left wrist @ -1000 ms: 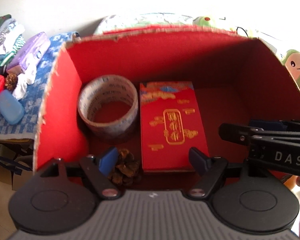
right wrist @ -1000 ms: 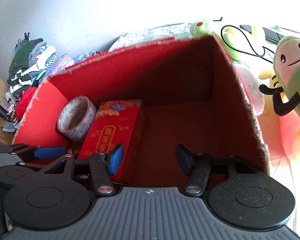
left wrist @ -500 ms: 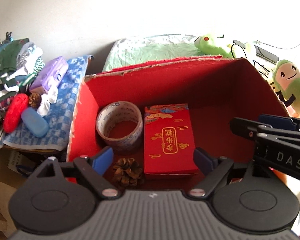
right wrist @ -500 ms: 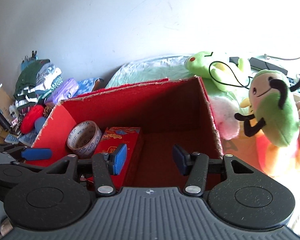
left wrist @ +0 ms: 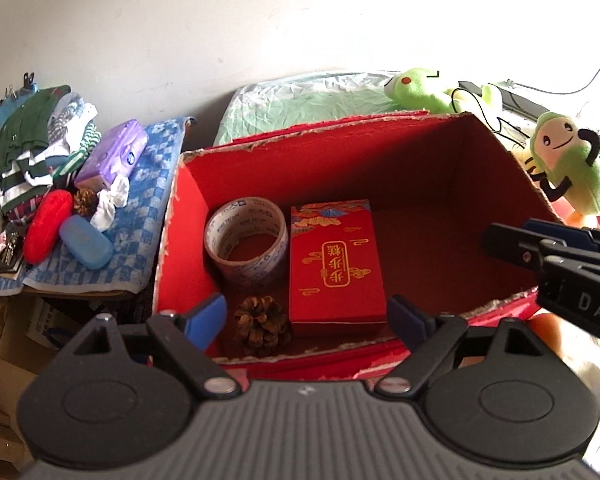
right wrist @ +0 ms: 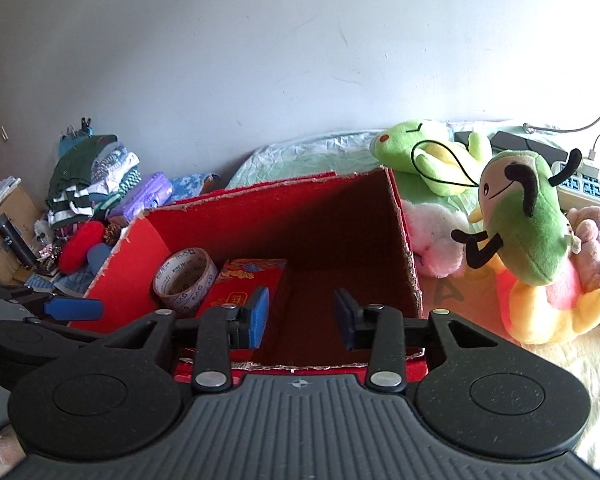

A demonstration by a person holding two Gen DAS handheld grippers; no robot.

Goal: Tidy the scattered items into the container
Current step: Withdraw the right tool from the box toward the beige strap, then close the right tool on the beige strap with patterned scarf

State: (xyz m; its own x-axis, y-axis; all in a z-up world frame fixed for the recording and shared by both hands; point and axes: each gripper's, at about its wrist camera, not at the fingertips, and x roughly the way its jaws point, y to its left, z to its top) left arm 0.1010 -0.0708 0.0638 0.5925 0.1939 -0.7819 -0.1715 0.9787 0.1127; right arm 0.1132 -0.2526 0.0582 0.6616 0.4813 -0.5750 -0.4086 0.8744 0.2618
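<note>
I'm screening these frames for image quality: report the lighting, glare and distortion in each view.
Left wrist view: strong glare blows out the upper right wall; the red box has a shadowed right inner wall, yet the tape roll and pine cone stay sharp. Right wrist view: evenly lit grey wall, box interior dark, fisheye bending at the edges, the green plush crisp.

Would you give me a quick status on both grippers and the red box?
Left gripper open, empty; right gripper open, empty. Red box holds tape roll, red packet, pinecone. Nothing blocking the opening.
</note>
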